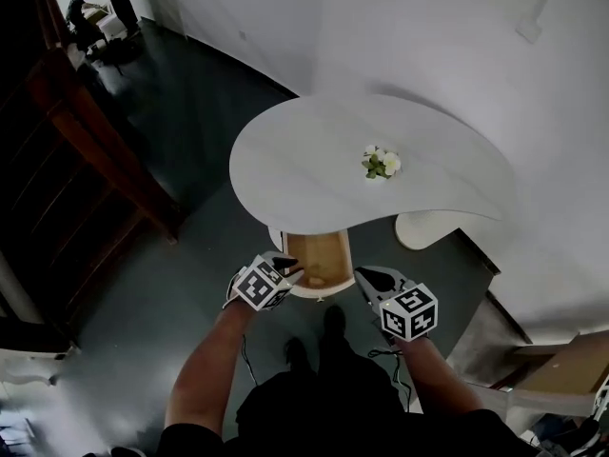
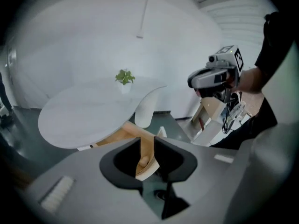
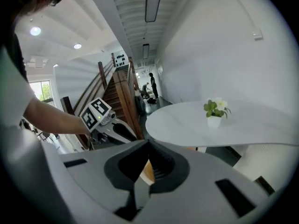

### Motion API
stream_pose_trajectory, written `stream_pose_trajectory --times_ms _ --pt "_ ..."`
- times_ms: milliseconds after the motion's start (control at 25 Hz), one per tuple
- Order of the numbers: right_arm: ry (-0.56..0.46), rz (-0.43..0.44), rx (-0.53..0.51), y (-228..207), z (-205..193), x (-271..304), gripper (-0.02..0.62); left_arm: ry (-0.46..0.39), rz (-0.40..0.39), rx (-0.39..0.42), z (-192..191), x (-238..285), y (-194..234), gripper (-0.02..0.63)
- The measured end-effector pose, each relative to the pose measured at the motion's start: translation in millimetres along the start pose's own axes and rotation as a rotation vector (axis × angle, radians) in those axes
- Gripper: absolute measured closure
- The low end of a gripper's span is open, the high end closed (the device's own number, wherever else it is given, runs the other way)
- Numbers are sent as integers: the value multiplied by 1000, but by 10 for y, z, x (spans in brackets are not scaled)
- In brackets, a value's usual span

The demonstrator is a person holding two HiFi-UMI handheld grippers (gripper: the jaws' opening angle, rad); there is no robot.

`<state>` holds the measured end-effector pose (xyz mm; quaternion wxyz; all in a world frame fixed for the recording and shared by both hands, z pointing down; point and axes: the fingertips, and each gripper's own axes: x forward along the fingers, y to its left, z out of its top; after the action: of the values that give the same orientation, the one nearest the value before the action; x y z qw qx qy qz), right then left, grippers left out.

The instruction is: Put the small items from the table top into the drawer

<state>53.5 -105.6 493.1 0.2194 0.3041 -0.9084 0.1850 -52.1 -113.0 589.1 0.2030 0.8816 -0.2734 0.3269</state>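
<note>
Our left tool [image 2: 146, 141] stands released, its jaws part way apart with nothing between them. Our right tool [image 3: 147, 143] is clenched on nothing, tips touching. Just ahead of both, and between them, the drawer [image 1: 319, 258] hangs open under the near edge of the table [image 1: 304, 169]. It shows bare wood inside, apart from a pale lump [image 2: 144, 161] we cannot identify. Farther ahead, well apart from both tools, the only thing on the table is a little potted plant [image 1: 381, 163]. We judge it light and rigid but easily tipped, with fragile flowers, so we would grip the pot's sides, low down.
</note>
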Motion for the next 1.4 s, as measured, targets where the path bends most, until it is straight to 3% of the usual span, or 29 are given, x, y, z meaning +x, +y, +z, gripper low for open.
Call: stream_pose_trajectory --times_ms 160,440,640,1000,1160,1400 --pt "-27 -28 -3 126 105 -81 584 -107 17 -54 89 -308 -125 526" --pt "-50 -9 -19 365 188 -188 584 -254 119 -33 185 -736 -228 584" --pt "-98 -13 -34 307 317 -333 584 -343 166 -88 311 -950 -285 594" --pt "-176 48 -58 -28 403 -801 584 -404 291 -194 704 -928 -508 595" --pt "-189 131 -77 -174 371 -1043 584 -430 368 -243 896 -910 -608 595" --pt "-211 185 -100 -477 367 -1268 584 -476 466 -312 1150 -900 -761 595"
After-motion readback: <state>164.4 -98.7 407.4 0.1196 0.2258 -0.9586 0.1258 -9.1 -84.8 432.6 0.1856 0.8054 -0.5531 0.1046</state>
